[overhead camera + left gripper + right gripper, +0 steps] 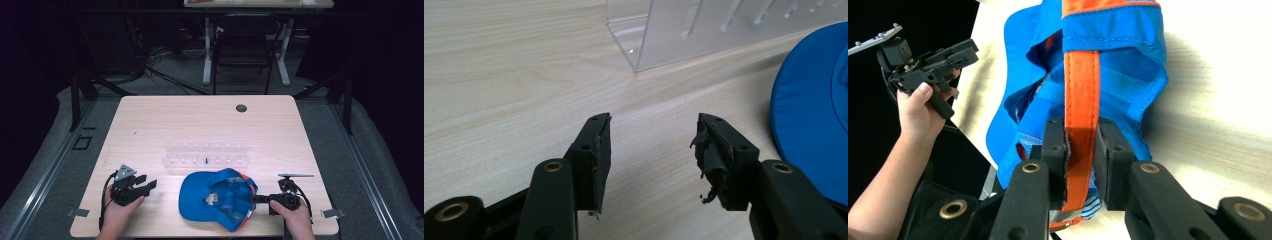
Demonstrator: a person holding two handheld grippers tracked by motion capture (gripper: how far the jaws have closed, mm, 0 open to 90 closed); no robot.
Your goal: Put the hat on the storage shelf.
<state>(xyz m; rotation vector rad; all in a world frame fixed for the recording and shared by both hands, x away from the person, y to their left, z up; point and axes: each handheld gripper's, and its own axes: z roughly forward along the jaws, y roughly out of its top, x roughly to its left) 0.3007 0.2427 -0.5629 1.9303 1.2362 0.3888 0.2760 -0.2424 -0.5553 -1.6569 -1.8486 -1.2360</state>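
Blue cap (218,199) lying upside down at the near edge of a pale wood-grain table (150,125).

Soft blue fabric with an orange strap (1081,105) at the back; the right gripper (1081,150) has clamped that strap between its pads. The left gripper (653,145) (jaws parted, nothing between them) hovers just left of the brim. Beyond the cap stands a clear acrylic rack (207,155), its slots holding small pegs.
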